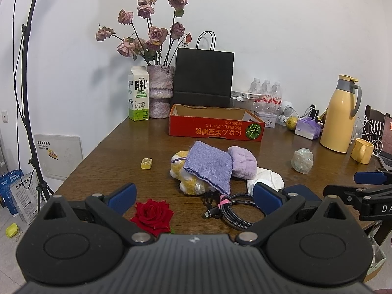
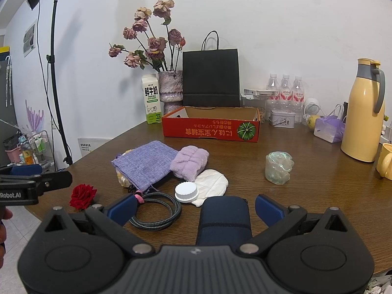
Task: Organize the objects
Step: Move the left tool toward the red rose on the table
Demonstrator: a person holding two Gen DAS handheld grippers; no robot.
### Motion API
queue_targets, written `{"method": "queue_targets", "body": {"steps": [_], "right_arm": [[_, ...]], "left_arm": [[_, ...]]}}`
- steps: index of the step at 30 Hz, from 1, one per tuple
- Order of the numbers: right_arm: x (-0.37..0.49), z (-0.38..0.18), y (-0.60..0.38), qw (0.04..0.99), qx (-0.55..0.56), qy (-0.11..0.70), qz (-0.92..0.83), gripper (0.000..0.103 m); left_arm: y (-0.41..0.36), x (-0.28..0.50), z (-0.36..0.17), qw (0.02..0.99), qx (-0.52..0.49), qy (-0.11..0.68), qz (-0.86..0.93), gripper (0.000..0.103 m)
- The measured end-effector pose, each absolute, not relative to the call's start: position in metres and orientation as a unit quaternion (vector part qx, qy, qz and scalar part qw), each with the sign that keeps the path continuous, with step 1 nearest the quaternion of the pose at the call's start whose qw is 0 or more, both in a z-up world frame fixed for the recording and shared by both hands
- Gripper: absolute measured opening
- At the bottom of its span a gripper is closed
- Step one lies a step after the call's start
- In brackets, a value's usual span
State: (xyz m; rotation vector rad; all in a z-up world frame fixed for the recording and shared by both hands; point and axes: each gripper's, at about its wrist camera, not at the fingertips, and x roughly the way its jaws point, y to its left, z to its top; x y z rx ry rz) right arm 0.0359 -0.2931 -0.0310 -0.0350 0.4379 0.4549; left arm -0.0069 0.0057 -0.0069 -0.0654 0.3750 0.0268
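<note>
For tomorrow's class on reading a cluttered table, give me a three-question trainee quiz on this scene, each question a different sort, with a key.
1. True or false: the red box already holds the purple knit pouch.
2. Which lies nearest the left gripper? A red rose B milk carton C yellow jug
3. Fill in: the white cap rests beside a coiled ___.

Key: 1 false; 2 A; 3 cable.

Plenty of bare table (image 2: 306, 196) between my pile and the red box (image 2: 210, 128); only the crumpled wrap (image 2: 279, 167) sits right of that lane. Behind the box, black bag (image 2: 210, 78) blocks everything.
</note>
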Motion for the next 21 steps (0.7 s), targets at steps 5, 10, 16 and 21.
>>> {"method": "queue_targets", "body": {"steps": [5,10,16,21], "right_arm": [[0.0359,-0.0311,-0.2931,0.950,-0.017,0.216,0.224,0.103],[0.0356,-0.0325,-0.2947,0.950,-0.017,0.217,0.223,0.103],[0.0380,-0.0350,-0.2955,0.950,-0.019,0.221,0.221,0.103],[0.0403,-0.0391,-0.2954,0.950,-0.020,0.226,0.217,0.103]], "left_arm": [[0.0056,-0.0065,-0.0066,0.982,-0.034,0.185,0.014,0.103],[0.0057,-0.0054,-0.0070,0.982,-0.035,0.184,0.015,0.103],[0.0074,-0.0043,-0.0105,0.982,-0.037,0.185,0.017,0.103],[0.0107,-0.0026,-0.0164,0.982,-0.040,0.185,0.019,0.103]]}}
